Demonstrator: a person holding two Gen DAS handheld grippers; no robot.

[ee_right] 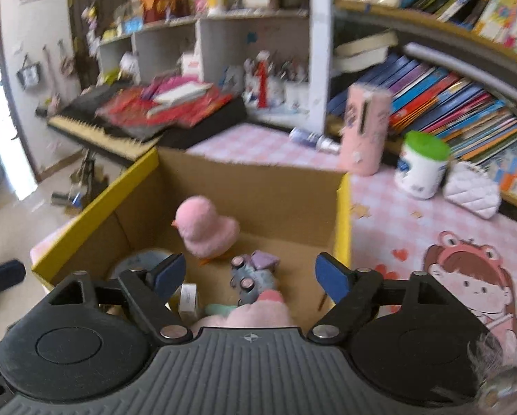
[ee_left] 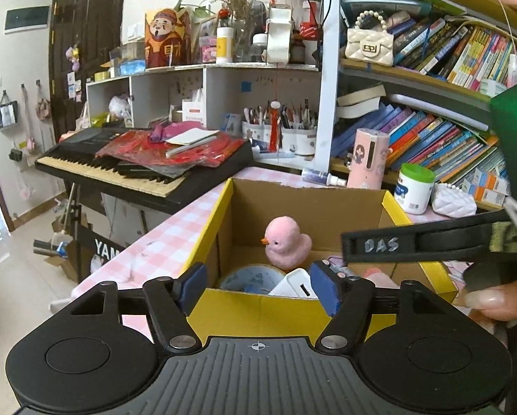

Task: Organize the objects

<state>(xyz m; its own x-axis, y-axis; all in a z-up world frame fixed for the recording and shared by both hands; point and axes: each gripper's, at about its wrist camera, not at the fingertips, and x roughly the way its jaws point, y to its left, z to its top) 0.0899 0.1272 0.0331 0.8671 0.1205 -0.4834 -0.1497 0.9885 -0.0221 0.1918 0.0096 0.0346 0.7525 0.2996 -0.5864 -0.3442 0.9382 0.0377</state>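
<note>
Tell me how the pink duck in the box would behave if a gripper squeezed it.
The pink duck looks fuzzy and plush, so it would likely squash and feel light. Its rounded body sits upright in the cardboard box; a nudge would probably tip it rather than roll it.

Tape roll (ee_left: 255, 276) half hidden by box wall (ee_left: 258, 307)

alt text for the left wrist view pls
An open left claw hovers at the near edge of a yellow-rimmed cardboard box holding a pink plush duck, a tape roll and a white power bank. Behind are a keyboard and cluttered bookshelves.
</note>
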